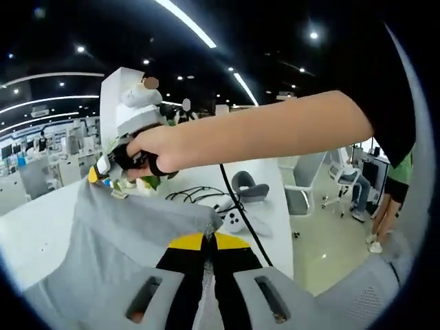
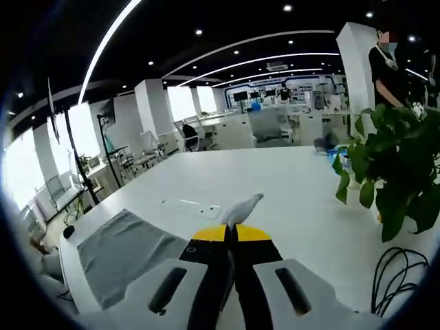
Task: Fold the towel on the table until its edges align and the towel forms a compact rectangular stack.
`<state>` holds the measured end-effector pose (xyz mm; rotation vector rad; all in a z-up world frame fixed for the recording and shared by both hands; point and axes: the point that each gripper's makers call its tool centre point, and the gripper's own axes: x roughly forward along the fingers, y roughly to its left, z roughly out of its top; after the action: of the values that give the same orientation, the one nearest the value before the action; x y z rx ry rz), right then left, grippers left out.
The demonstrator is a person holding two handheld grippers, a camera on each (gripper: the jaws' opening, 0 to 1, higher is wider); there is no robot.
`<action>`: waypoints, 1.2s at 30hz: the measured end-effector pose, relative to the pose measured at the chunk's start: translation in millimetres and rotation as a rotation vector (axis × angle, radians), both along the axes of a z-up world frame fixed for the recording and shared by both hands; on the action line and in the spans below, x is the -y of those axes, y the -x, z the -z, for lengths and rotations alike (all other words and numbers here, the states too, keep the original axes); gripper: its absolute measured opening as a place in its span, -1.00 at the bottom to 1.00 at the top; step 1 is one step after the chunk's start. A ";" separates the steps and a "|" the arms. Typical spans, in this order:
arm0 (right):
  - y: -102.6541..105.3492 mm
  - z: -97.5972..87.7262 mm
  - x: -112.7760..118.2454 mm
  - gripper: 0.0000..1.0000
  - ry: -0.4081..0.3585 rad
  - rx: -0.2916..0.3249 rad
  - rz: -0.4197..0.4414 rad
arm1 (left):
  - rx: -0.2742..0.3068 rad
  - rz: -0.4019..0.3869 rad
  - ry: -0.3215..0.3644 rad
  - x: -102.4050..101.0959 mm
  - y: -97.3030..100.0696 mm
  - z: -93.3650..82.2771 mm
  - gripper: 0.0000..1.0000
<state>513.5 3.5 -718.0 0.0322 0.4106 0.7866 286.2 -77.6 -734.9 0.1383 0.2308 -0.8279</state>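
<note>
The grey towel is lifted off the white table and stretched between both grippers. My left gripper, with yellow-tipped jaws, is shut on the towel's near edge. At the upper left a person's hand holds my right gripper, which pinches the towel's far corner. In the right gripper view the right gripper is shut, and a pale tuft of towel corner pokes out beyond its tips. The rest of the towel hangs down to the left over the table.
A leafy green plant stands at the right, with black cables coiled below it. A flat white strip lies mid-table. More cables and a small white device lie near the table edge. Office chairs and people are beyond.
</note>
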 end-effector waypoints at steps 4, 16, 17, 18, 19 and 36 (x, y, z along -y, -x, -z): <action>4.2 -8.3 -14.0 -1.00 -0.008 0.005 -0.020 | 0.004 -0.041 -0.004 -11.7 4.0 -5.9 -0.93; 23.2 -41.1 -60.4 -1.00 -0.040 0.037 -0.070 | 0.045 -0.142 0.037 -59.7 17.8 -35.7 -0.93; 28.7 -50.9 -69.9 -1.00 -0.047 0.041 -0.079 | 0.047 -0.144 0.037 -61.3 18.2 -36.6 -0.93; 31.5 -54.5 -72.3 -1.00 -0.046 0.046 -0.079 | 0.063 -0.159 0.056 -74.5 22.6 -46.6 -0.93; 33.0 -56.2 -73.6 -1.00 -0.046 0.049 -0.079 | 0.064 -0.161 0.060 -77.0 23.8 -48.6 -0.93; 57.8 -85.4 -122.2 -1.00 -0.062 0.078 -0.073 | 0.107 -0.181 0.075 -142.0 55.0 -78.0 -0.93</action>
<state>455.6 125.7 -632.6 0.0444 0.3145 0.8702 231.1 64.5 -656.9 0.0893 0.1092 -0.6461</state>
